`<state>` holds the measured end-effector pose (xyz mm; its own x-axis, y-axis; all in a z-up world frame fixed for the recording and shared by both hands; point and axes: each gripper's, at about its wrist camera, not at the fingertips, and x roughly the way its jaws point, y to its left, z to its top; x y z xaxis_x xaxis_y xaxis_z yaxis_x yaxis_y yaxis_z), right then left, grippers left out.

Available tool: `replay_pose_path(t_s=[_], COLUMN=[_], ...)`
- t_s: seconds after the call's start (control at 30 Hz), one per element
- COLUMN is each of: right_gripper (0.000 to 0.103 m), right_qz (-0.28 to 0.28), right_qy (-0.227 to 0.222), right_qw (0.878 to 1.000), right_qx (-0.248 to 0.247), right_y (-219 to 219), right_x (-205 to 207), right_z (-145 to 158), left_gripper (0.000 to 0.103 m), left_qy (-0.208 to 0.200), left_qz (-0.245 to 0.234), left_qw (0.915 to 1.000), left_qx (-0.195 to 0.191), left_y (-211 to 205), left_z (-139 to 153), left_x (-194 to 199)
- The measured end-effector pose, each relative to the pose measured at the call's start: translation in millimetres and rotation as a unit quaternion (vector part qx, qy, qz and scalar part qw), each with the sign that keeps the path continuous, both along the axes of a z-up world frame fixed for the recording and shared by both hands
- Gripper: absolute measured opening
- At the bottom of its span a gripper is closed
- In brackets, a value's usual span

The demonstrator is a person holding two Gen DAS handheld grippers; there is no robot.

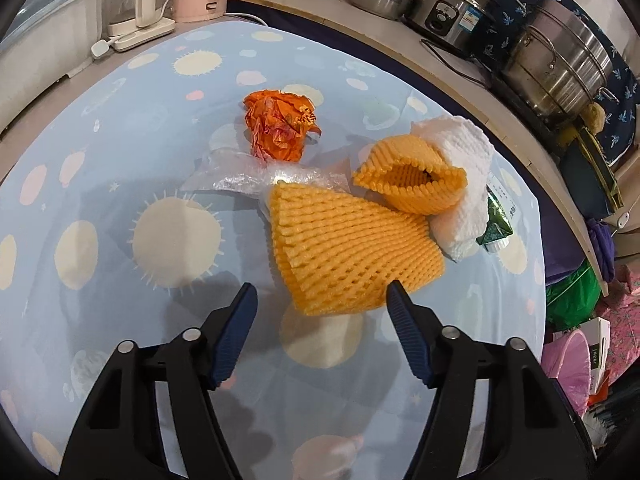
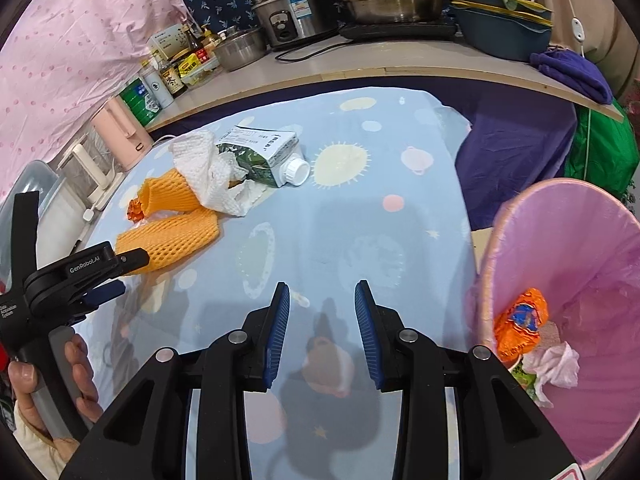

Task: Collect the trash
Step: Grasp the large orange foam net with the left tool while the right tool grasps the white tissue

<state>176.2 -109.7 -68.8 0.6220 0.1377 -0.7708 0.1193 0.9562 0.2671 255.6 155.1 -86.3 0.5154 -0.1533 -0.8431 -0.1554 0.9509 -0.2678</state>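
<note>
- Left wrist view: the left tool (image 1: pixel 322 294) hangs just above the table (image 1: pixel 100 184) with its ribbed blue pads spread apart and nothing between them; the near edge of a flattened orange foam net (image 1: pixel 348 252) lies right at the gap.
- The trash lies bunched together in this view: a second foam net (image 1: pixel 412 178), rolled into an open tube, leans on a wad of white paper towel (image 1: pixel 468 172); a crumpled orange wrapper (image 1: pixel 280 124) and a clear plastic bag (image 1: pixel 248 178) lie just behind the flat net, and a green carton (image 1: pixel 496 224) peeks out beside the towel.
- The likely step is picking up the flat net. It looks soft, springy and open-meshed, so the pads should straddle its near edge and close on the doubled layers, not on a single strand; dragging it could pull the plastic bag along.
- Right wrist view: the right tool (image 2: pixel 322 300) is partly open and empty over bare cloth, well apart from the trash.
- The pink bin (image 2: pixel 532 216), lined with thin glossy plastic, stands just beside the table's edge, already holding an orange packet (image 2: pixel 520 320) and crumpled tissue (image 2: pixel 556 364).
- The left tool shows at the left edge in a hand (image 2: pixel 56 380), its tip at the flat net.
</note>
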Motion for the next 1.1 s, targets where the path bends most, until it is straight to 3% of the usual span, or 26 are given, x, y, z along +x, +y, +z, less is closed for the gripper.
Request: replay_pose_path(t_s=[0.07, 0.23, 0.63, 0.97, 1.0, 1.07, 1.1], right_gripper=[0.034, 0.034, 0.034, 0.034, 0.032, 0.012, 0.008], right_qz=[0.005, 0.023, 0.078, 0.087, 0.09, 0.093, 0.095], right_qy=[0.0, -0.002, -0.021, -0.021, -0.018, -0.018, -0.018], right_qw=[1.0, 1.0, 0.997, 0.996, 0.996, 0.995, 0.995], right_qx=[-0.001, -0.001, -0.002, -0.016, -0.013, -0.015, -0.017], right_y=[5.4, 21.9, 70.9, 96.2, 97.3, 98.8, 99.6], right_x=[5.3, 21.9, 80.8, 128.6, 132.2, 132.8, 131.6], right_z=[-0.8, -2.0, 1.3, -12.7, -15.0, -16.6, -16.3], left_gripper=[0.04, 0.014, 0.01, 0.01, 0.01, 0.01, 0.01], left_qy=[0.004, 0.008, 0.01, 0.023, 0.024, 0.023, 0.021], left_qz=[-0.008, -0.02, -0.023, -0.022, -0.021, -0.022, -0.023], left_qw=[1.0, 0.9997, 0.9996, 0.9995, 0.9994, 0.9994, 0.9995], left_qx=[-0.001, -0.012, -0.008, -0.009, -0.01, -0.01, -0.01], left_y=[-1.0, 1.6, 14.0, 21.1, 21.4, 21.4, 21.5], left_z=[-1.7, -2.9, 6.8, 2.8, 2.4, 3.2, 3.7], left_x=[3.1, 2.6, -30.8, -41.7, -41.5, -41.9, -42.3])
